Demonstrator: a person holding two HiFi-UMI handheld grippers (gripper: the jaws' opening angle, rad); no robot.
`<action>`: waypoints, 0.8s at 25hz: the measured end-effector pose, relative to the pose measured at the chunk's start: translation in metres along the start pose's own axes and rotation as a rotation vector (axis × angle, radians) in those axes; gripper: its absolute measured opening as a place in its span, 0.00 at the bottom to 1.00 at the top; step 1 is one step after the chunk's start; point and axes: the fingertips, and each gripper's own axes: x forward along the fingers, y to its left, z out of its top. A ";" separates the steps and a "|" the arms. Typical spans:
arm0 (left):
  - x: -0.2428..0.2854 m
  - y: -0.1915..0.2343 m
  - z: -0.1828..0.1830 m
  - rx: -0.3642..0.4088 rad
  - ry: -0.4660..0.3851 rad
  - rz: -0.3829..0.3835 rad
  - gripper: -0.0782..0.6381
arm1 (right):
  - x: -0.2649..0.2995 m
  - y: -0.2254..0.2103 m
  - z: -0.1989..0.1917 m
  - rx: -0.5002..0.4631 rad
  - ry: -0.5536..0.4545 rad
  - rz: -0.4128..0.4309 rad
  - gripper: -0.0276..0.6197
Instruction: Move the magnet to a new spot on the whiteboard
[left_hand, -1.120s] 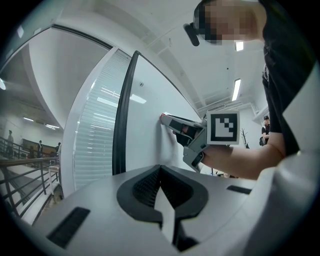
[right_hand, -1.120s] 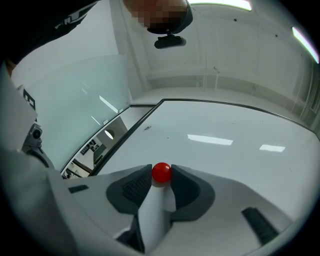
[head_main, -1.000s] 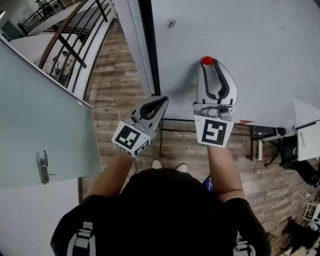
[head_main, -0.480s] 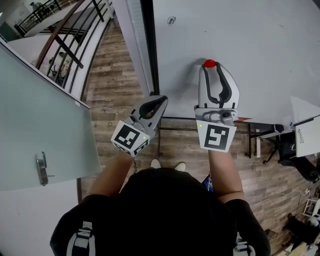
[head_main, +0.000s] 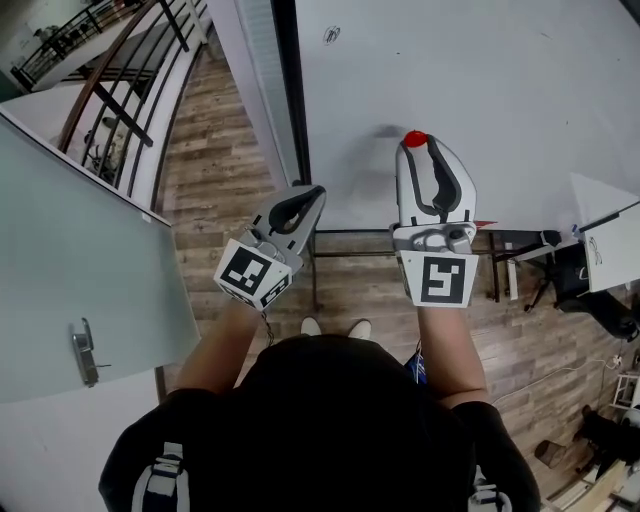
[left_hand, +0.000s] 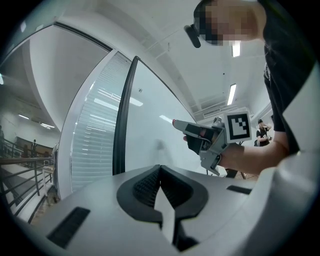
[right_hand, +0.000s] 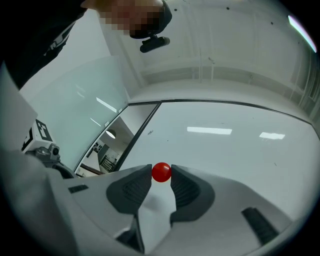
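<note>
We find the right gripper (right_hand: 161, 173) clenched on the red magnet (right_hand: 161, 171). The magnet sits pinched between the two jaw tips, at the very front of the jaws. In the head view it lies at the whiteboard (head_main: 520, 90) directly ahead of that gripper; we cannot confirm contact with the board. The left gripper (left_hand: 160, 169) has its jaws closed together with nothing between them. It is held to the left of the right gripper, well apart from the magnet.

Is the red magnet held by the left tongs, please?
No, the left tongs are shut on nothing; the right tongs grip the red magnet.
</note>
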 end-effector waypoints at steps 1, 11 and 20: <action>0.000 -0.001 0.000 -0.001 -0.001 -0.008 0.12 | -0.003 0.001 -0.001 0.006 0.012 0.001 0.22; -0.006 -0.009 0.000 -0.014 -0.014 -0.096 0.12 | -0.043 0.015 -0.016 0.046 0.120 0.004 0.22; -0.010 -0.022 -0.006 -0.022 -0.013 -0.130 0.12 | -0.081 0.026 -0.053 0.144 0.242 0.049 0.22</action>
